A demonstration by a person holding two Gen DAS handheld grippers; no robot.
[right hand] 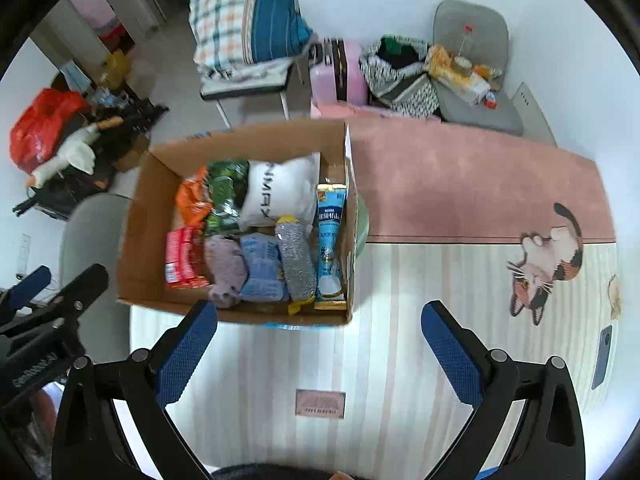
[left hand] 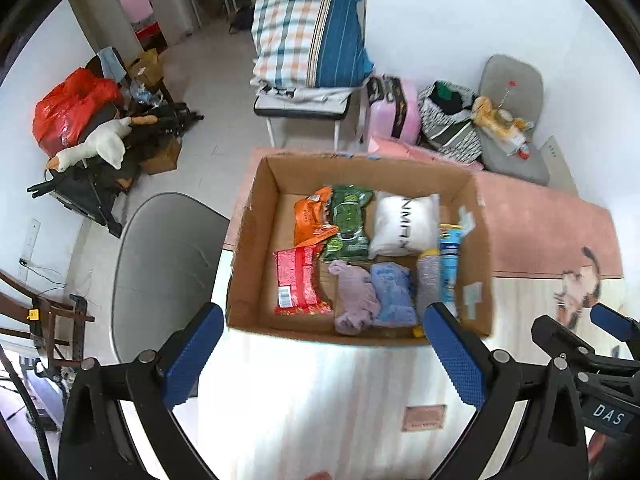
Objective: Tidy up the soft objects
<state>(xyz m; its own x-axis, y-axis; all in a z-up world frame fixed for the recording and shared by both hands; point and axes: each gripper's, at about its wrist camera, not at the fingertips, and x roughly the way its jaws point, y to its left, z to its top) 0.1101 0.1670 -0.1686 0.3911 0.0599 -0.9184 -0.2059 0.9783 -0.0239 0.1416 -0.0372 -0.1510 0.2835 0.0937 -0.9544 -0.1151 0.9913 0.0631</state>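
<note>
The tabletop [right hand: 400, 360] wears a mat, pink at the far part and pale-striped near, with a cat [right hand: 544, 264] printed toward its right side. A cardboard box [right hand: 140, 232] stands open on it, at the left edge, with a grey chair [left hand: 160, 264] just beside it on the floor.

Inside the box the soft things lie packed side by side. At the back sits a white pillow [right hand: 280, 196], with a green pack [right hand: 226, 196] and an orange pack [right hand: 194, 200] to its left. In the front row, from the left: a red pack [right hand: 182, 258], a lilac cloth [right hand: 226, 270], a blue cloth [right hand: 260, 266], a grey roll [right hand: 296, 260] and a blue tube [right hand: 330, 240] lying against the right wall.

The left gripper [left hand: 324, 352] hangs over the near edge of the box, its jaws wide apart and holding nothing. The right gripper [right hand: 320, 346] hangs over the striped mat just in front of the box, jaws likewise wide apart and empty. Each gripper shows at the edge of the other's view.
</note>
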